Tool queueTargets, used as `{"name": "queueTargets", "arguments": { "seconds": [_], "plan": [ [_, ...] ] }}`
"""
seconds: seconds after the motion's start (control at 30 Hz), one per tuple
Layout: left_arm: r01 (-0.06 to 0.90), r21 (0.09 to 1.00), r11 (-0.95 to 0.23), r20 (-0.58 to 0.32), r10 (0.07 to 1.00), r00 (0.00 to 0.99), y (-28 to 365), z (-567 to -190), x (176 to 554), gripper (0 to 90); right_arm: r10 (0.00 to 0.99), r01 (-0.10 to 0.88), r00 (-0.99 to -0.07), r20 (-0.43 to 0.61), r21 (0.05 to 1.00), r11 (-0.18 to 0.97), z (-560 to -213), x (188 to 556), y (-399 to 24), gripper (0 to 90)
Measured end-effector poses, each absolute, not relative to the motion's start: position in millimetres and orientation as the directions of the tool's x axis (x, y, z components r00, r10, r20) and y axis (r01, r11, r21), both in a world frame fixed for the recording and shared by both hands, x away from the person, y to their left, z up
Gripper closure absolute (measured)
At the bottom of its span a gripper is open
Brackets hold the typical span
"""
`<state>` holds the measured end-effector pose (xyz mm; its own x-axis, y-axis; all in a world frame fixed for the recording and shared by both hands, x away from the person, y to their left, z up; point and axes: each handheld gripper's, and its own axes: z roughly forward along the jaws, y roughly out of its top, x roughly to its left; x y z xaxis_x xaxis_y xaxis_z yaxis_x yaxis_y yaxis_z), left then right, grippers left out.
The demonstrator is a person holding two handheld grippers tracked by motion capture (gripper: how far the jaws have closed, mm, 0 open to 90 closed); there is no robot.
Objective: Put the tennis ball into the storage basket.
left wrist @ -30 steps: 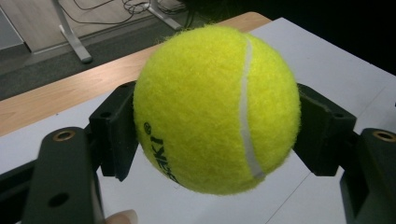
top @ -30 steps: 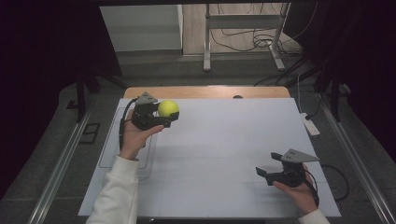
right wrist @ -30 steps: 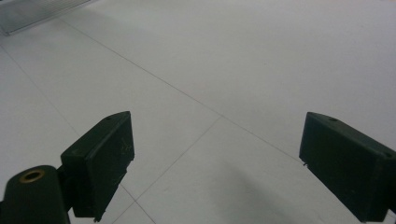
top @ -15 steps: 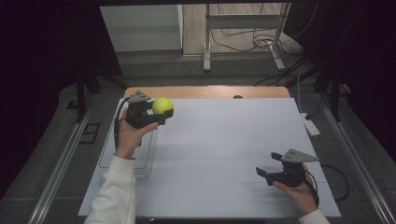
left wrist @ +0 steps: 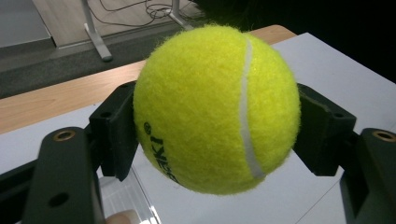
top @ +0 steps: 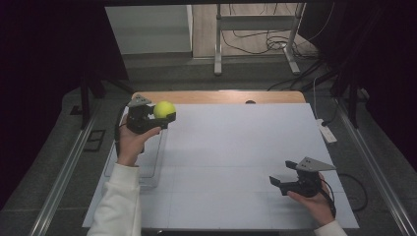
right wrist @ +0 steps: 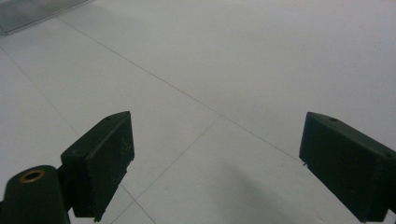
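Observation:
A yellow tennis ball [top: 164, 109] is held above the table's far left part, with my left gripper [top: 166, 116] shut on it. In the left gripper view the ball [left wrist: 215, 107] sits squeezed between the two black pads [left wrist: 116, 128], its white seam facing right. Over the near right part of the white table my right gripper [top: 276, 182] stays low and open; in the right gripper view nothing lies between its fingers [right wrist: 100, 161], and its midpoint [right wrist: 217, 163] is over bare table.
A clear plastic tray [top: 135, 164] lies on the white table [top: 246, 147] at the left, below my left hand. A wooden strip [top: 221, 96] runs along the far edge. A white remote-like object [top: 326, 132] rests off the right edge. Metal stand legs and cables are on the floor beyond.
My left hand with the ball has shifted slightly to the left and farther away, lifting a little. The right gripper has stayed where it was.

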<state>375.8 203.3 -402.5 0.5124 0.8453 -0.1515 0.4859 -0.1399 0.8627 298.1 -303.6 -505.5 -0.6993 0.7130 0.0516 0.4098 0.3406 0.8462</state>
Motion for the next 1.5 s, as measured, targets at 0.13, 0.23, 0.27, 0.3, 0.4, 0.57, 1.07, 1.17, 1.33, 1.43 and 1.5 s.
{"name": "queueTargets", "arguments": {
  "seconds": [0.13, 0.23, 0.27, 0.3, 0.4, 0.57, 1.07, 1.17, 1.33, 1.43, 1.5],
  "plan": [
    [0.486, 0.863, -0.137, -0.153, 0.847, 0.509, 205.4, -402.6, 376.1, 27.0, 0.713, 0.41, -0.699, 0.052, 0.846, 0.341, -505.6, 298.2, -303.5, 10.4],
    [0.488, 0.863, -0.134, -0.152, 0.851, 0.503, 207.1, -403.4, 376.4, 27.0, 0.714, 0.411, -0.698, 0.052, 0.845, 0.341, -505.6, 298.3, -303.7, 10.4],
    [0.488, 0.863, -0.134, -0.152, 0.851, 0.503, 207.1, -403.4, 376.4, 26.9, 0.714, 0.411, -0.698, 0.052, 0.845, 0.341, -505.6, 298.3, -303.7, 10.4],
    [0.484, 0.865, -0.134, -0.148, 0.853, 0.5, 207.8, -403.6, 376.6, 27.0, 0.714, 0.412, -0.698, 0.052, 0.845, 0.341, -505.7, 298.3, -303.6, 10.4],
    [0.483, 0.866, -0.131, -0.145, 0.858, 0.493, 208.9, -404.2, 377.3, 27.0, 0.713, 0.411, -0.699, 0.053, 0.846, 0.341, -505.8, 298.3, -303.4, 10.4],
    [0.486, 0.865, -0.123, -0.146, 0.866, 0.479, 212.8, -405.3, 378.0, 26.9, 0.714, 0.412, -0.698, 0.053, 0.846, 0.34, -505.5, 298.0, -304.0, 10.4],
    [0.48, 0.873, -0.085, -0.157, 0.883, 0.443, 226.6, -405.9, 378.1, 26.9, 0.714, 0.411, -0.698, 0.052, 0.845, 0.341, -505.8, 298.3, -303.6, 10.4],
    [0.482, 0.873, -0.081, -0.157, 0.887, 0.435, 229.1, -406.5, 378.7, 26.9, 0.715, 0.412, -0.698, 0.05, 0.845, 0.342, -505.6, 298.0, -303.7, 10.4],
    [0.484, 0.872, -0.067, -0.164, 0.893, 0.419, 234.2, -407.2, 379.0, 26.9, 0.714, 0.412, -0.698, 0.05, 0.844, 0.343, -505.7, 298.1, -303.8, 10.4],
    [0.485, 0.872, -0.063, -0.164, 0.897, 0.411, 237.2, -407.5, 378.8, 26.9, 0.713, 0.411, -0.699, 0.05, 0.845, 0.343, -505.9, 298.4, -303.4, 10.4],
    [0.487, 0.871, -0.06, -0.165, 0.9, 0.404, 239.1, -408.2, 379.1, 26.9, 0.714, 0.411, -0.699, 0.049, 0.844, 0.344, -505.9, 298.3, -303.2, 10.4]
  ]
}}
